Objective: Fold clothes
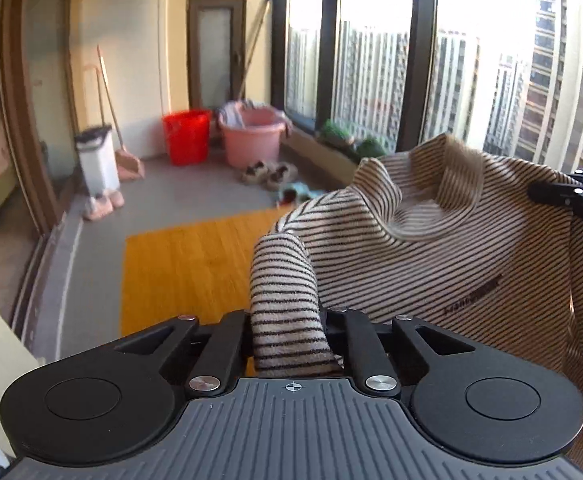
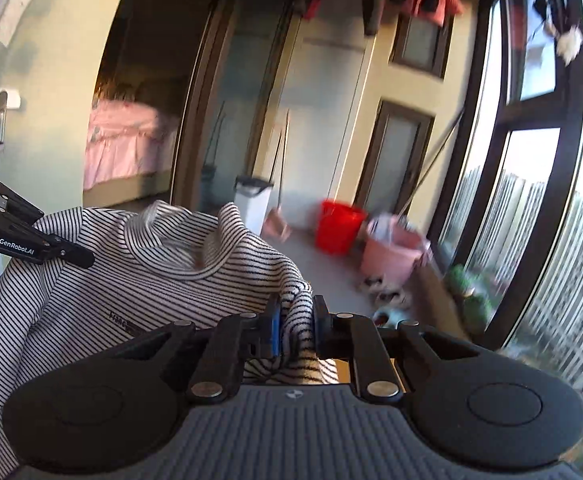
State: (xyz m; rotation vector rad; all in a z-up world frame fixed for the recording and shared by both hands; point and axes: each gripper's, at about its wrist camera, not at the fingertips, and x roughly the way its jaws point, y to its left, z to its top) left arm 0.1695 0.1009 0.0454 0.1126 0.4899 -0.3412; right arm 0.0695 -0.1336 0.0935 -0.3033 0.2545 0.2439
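A cream striped top (image 1: 451,248) with a high collar hangs in the air between my two grippers. My left gripper (image 1: 287,336) is shut on one shoulder of the top, with bunched striped cloth between its jaws. My right gripper (image 2: 293,324) is shut on the other shoulder of the striped top (image 2: 139,280). The right gripper also shows at the right edge of the left wrist view (image 1: 571,196). The left gripper shows at the left edge of the right wrist view (image 2: 51,250). The top's front faces both cameras, with a small dark logo on the chest.
A yellow wooden mat (image 1: 187,264) lies on the grey balcony floor below. A red bucket (image 1: 185,136), a pink tub (image 1: 253,138), a white bin (image 1: 97,160), a broom and slippers (image 1: 269,172) stand at the far end. Large windows (image 1: 491,60) run along the right.
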